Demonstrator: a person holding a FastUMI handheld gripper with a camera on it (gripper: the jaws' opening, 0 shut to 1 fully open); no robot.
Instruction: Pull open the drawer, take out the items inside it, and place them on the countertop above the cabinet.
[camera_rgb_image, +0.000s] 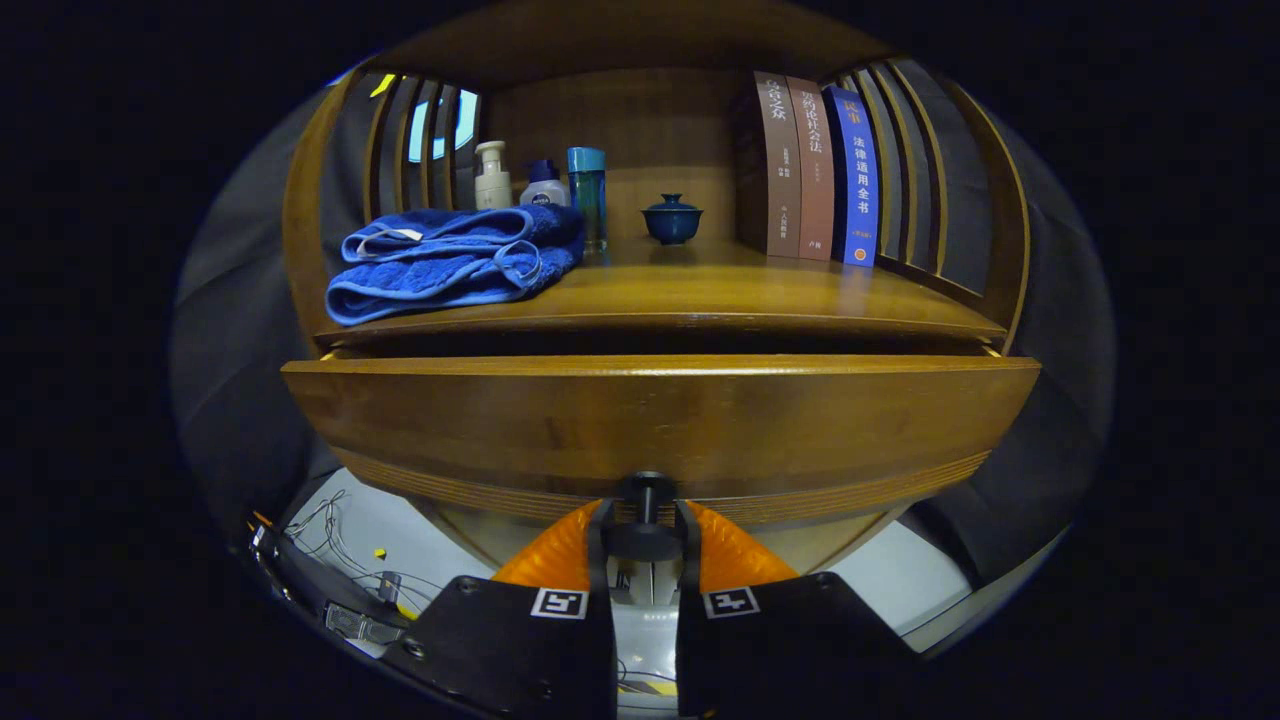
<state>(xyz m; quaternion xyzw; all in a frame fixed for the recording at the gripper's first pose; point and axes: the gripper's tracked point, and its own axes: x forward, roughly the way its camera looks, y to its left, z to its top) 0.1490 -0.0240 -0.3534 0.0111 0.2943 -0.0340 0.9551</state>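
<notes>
Gripper view, gripper (645, 520) fingers clamped on drawer knob (645, 495), drawer (660, 420) front just ahead, slightly open.

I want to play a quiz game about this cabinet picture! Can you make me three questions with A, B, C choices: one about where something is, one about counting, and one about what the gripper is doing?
1. Where is the folded blue towel?
A. on the countertop, in front of the bottles
B. inside the drawer
C. on the floor

2. How many books stand on the countertop?
A. one
B. three
C. five

3. What are the gripper's orange fingers doing?
A. holding the towel
B. spread wide in the air
C. closed on the drawer knob

Answers:
1. A: it lies on the countertop ahead of the three bottles.
2. B: two brown spines and one blue.
3. C: both fingers press the black knob, and the drawer front is pulled slightly out.
</notes>
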